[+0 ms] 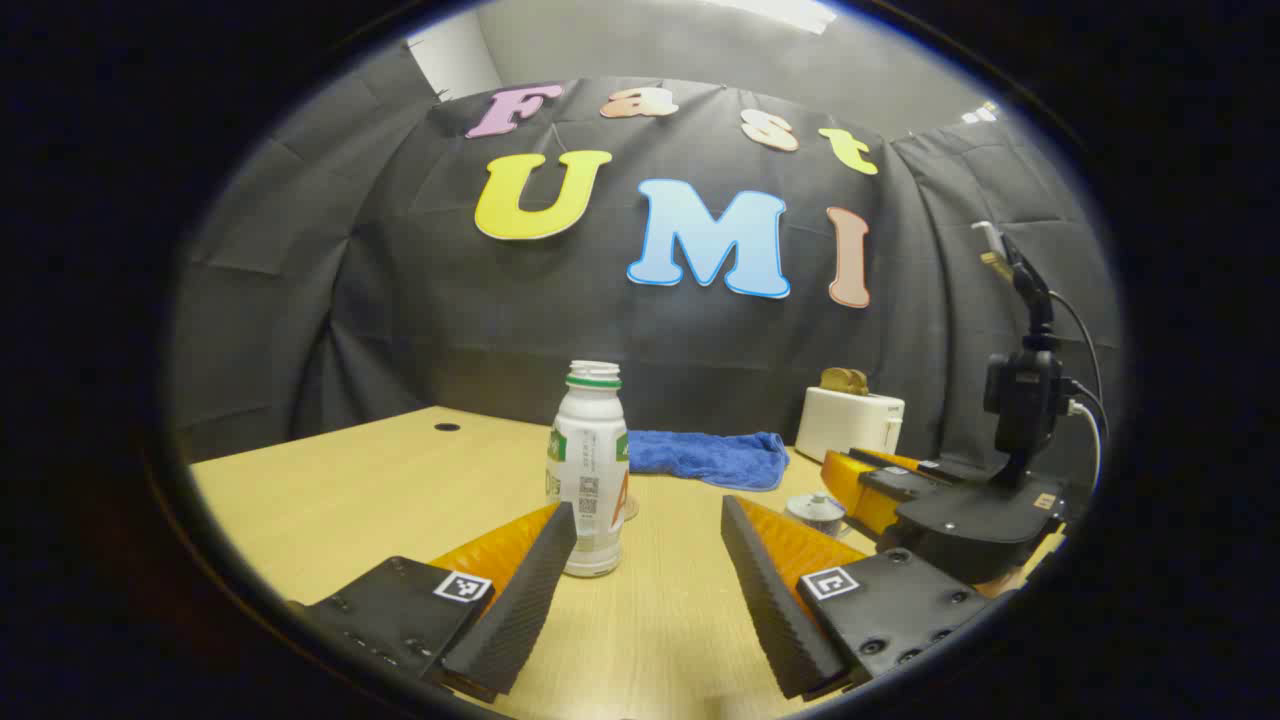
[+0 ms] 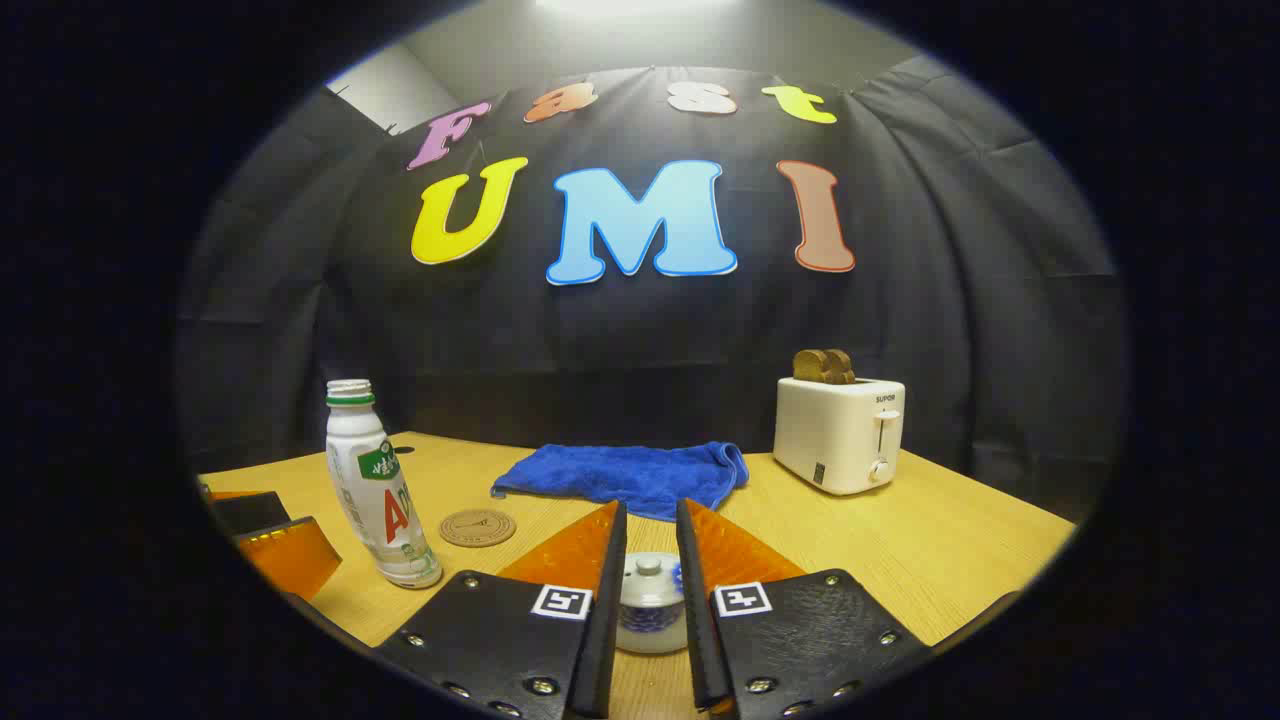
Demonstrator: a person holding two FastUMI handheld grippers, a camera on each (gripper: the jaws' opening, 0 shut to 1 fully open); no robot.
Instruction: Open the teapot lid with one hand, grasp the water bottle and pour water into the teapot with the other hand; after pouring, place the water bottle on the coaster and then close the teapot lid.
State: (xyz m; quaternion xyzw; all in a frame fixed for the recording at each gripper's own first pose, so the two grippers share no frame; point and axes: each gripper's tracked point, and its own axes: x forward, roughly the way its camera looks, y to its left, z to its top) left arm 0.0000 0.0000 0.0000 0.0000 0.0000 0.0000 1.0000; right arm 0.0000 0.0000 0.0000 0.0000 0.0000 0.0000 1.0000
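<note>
Two hand-held grippers work over a wooden surface (image 2: 900, 540). In the left gripper view, the left hand-held gripper (image 1: 648, 530) is spread wide, grasping nothing, with the water bottle (image 1: 588, 470) standing upright and uncapped just ahead of its left finger, not yet between the two. In the right gripper view, the right hand-held gripper (image 2: 650, 530) has its fingers drawn close together on either side of the teapot lid (image 2: 648, 580) with its small knob; whether both fingers actually press on the lid cannot be told. The teapot (image 2: 650, 620) sits low between them, mostly hidden. In that same view the bottle (image 2: 375, 485) stands to the left, with the round coaster (image 2: 478, 527) lying bare just beside it. Farther back lie a blue towel (image 2: 625, 475) and a white toaster (image 2: 838, 432) holding bread slices (image 2: 824, 366).
</note>
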